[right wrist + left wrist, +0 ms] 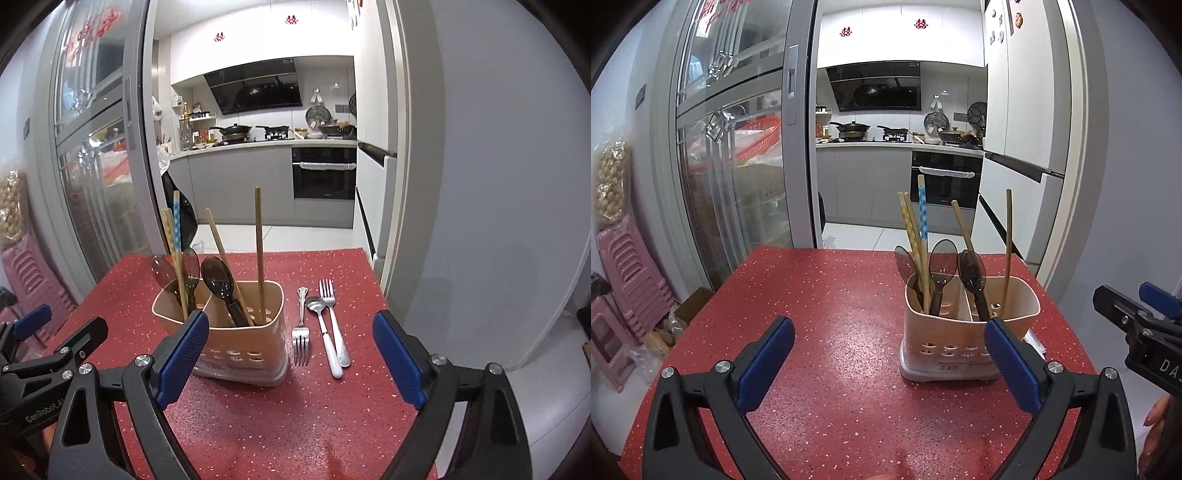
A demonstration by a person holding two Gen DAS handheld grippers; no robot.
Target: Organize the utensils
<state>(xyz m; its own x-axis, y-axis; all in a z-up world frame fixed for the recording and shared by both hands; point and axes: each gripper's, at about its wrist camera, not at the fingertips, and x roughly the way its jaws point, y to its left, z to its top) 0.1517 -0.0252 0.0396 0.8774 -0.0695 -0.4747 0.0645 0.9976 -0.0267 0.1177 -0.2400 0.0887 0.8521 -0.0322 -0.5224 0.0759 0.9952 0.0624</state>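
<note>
Utensils stood and lay on a red speckled worktop (332,424), which was the largest thing in both views. On it sat a beige utensil holder (236,354) with slotted holes near its base and a divider down the middle. From the left wrist view the holder (960,354) was ahead and to the right of the left gripper (890,354), whose jaws were released wide with only bare worktop between them. The right gripper (291,354) also had its jaws released, and nothing was held between them; the holder's right part and a fork showed through the gap.

Inside the holder stood several long chopsticks: a plain bamboo one (259,254) nearly upright in the right compartment, another plain one (221,258) leaning, and a blue patterned one (177,225) in the left compartment. Dark translucent plastic spoons (218,277) stood bowl-up in both compartments.

Just right of the holder, flat on the worktop, lay three metal pieces side by side: a fork (301,332) with tines toward the camera, a white-handled spoon (325,336), and a second fork (334,321) with tines pointing away.
</note>
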